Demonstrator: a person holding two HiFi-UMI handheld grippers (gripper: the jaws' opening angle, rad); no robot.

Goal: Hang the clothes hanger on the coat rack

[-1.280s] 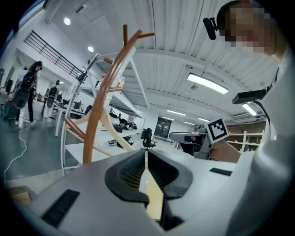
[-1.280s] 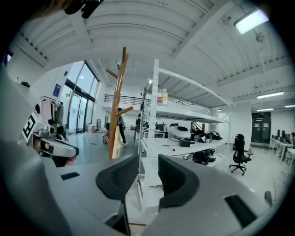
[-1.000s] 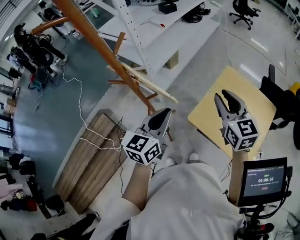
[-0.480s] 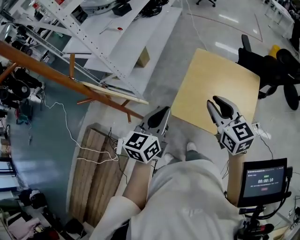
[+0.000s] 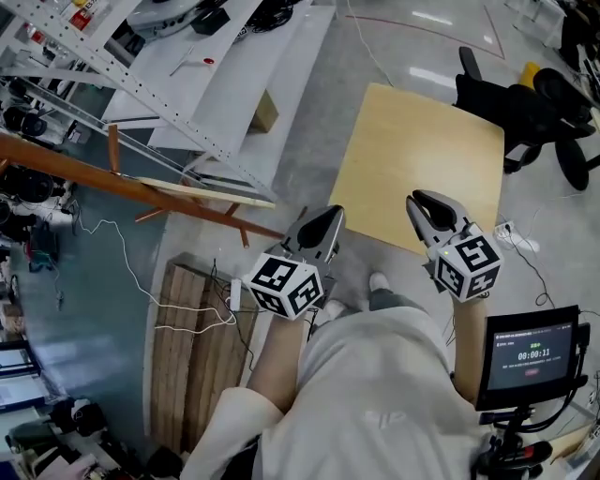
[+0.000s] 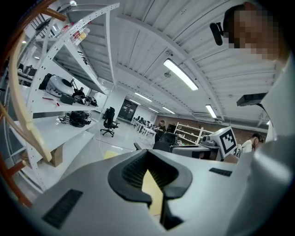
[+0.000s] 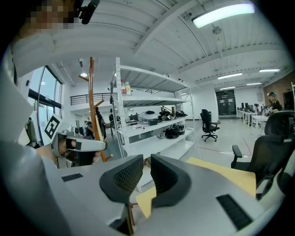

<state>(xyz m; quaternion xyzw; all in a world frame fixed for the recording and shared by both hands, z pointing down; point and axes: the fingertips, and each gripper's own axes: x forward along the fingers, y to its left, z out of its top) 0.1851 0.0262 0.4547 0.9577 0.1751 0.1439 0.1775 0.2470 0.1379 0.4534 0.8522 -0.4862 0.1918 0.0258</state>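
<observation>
Coat rack (image 5: pixel 84 173) slants across far left, pale hanger (image 5: pixel 211 194) against it, well apart from both hands. Forearms out front near the yellow table (image 5: pixel 412 150), grippers pointing forward, slightly down. Left gripper (image 5: pixel 322 228) closed, empty; right gripper (image 5: pixel 424 202) jaws just been closing, narrow gap, nothing between.

place: open-plan lab-workshop | evidence: tall white metal shelving (image 7: pixel 118 101), office chair (image 7: pixel 208 122), ceiling strip light (image 7: pixel 223 14)
</observation>
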